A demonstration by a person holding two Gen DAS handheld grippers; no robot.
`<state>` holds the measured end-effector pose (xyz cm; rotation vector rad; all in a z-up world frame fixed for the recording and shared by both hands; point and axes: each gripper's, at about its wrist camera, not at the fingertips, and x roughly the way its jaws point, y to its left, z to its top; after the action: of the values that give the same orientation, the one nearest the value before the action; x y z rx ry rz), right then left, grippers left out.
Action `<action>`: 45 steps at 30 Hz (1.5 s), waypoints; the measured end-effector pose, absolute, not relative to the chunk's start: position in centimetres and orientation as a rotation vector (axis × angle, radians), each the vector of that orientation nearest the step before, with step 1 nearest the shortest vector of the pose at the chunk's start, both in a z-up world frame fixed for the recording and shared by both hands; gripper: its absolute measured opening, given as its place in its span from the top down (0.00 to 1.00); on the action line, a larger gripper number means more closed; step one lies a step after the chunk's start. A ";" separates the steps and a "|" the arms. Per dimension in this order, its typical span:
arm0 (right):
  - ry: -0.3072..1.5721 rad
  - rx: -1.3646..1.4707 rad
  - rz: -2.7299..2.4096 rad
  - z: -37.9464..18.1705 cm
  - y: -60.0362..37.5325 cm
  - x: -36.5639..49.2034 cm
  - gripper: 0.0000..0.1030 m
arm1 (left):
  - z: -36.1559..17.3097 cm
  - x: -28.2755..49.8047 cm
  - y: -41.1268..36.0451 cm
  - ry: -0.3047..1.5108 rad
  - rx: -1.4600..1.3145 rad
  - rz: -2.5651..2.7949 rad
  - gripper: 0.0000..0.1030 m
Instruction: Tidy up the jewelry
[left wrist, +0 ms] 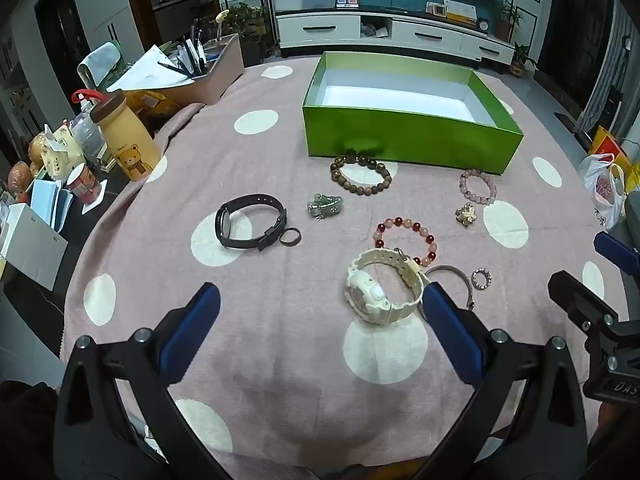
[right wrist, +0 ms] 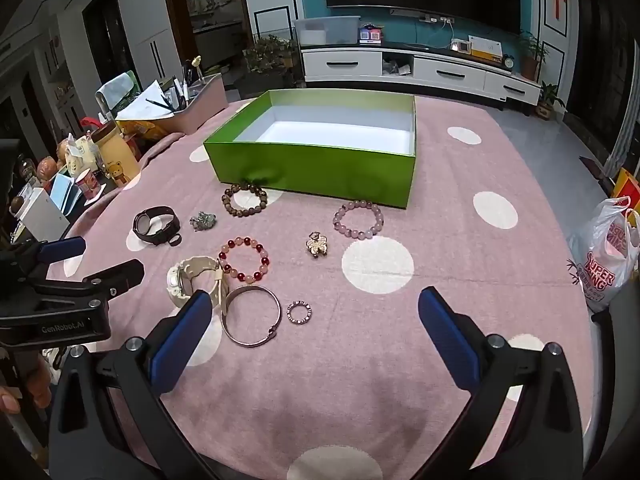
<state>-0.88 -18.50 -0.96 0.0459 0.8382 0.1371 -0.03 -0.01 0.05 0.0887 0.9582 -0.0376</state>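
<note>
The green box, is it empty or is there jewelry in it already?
Empty, as far as shows. The green box has no lid on, and only its bare white floor is visible; the near wall hides a strip. The jewelry lies outside on the cloth.

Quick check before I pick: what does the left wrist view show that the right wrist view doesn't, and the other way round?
Only the left wrist view: the dark ring lies clear beside the black watch; in the right wrist view it is barely separable.

Only the right wrist view: the whole silver bangle unobstructed, the "GenRobot.AI" lettering on the left gripper, and part of a hand.

Both: the green box with nothing visible inside, the white watch, three beaded bracelets, the gold flower brooch, the small sparkly ring, and both grippers open, holding nothing.
</note>
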 end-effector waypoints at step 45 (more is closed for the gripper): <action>0.822 0.055 0.168 -1.1 -18.6 -1.2 0.01 | -0.3 -0.2 0.3 0.961 0.046 -0.071 0.02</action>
<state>-1.15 -18.62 -1.06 0.0548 0.8217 0.1681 -0.15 0.34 -0.28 0.0455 0.9611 -0.0713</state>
